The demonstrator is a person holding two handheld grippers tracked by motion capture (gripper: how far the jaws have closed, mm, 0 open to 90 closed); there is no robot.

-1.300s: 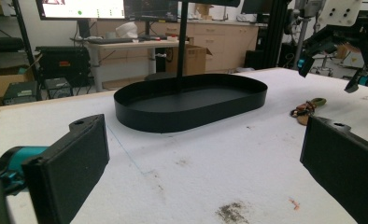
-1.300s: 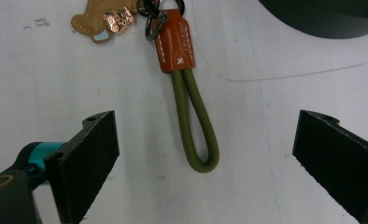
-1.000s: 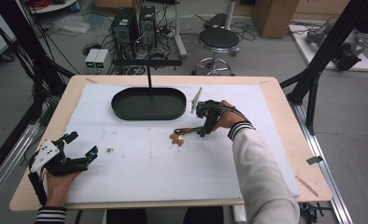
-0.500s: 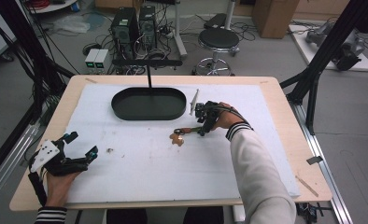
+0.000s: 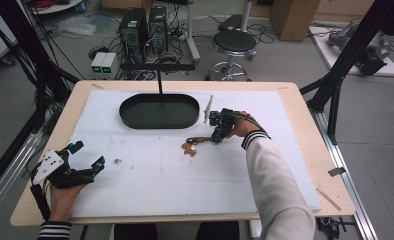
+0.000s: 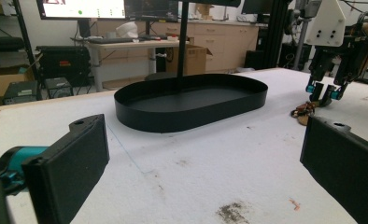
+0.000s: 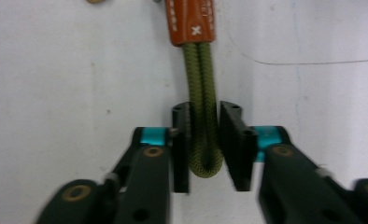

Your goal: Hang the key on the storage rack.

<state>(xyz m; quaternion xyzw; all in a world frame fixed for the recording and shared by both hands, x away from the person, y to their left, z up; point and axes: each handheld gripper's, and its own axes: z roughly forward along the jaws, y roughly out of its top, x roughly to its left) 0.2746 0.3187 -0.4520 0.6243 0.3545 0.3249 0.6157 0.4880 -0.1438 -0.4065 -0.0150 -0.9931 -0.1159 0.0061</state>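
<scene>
Olive-green cord, doubled into a loop, sits between the pads of the right gripper, whose jaws have just been closing and now pinch it from both sides. The loop runs up into an orange-brown sleeve with white markings, and the top edge of the right gripper view cuts that sleeve off, so the rest of the piece stays out of frame there. In the high view the same thing shows as a small keyring-like strap lying on the white mat, right of centre, with a brownish tag at its left end; its details are too small to read. The right gripper points down at the strap's right end, and the hand covers most of its body.

At the near left corner the left gripper rests low over the mat with its jaws spread wide and nothing between them; in its own view the two black pads frame bare mat with faint stains. Just beyond it lies a small dark crumb.

Farther back stands a black oval tray, apart from the strap, with a thin black post rising at its rear rim. Behind the table are a stool and computer towers.
</scene>
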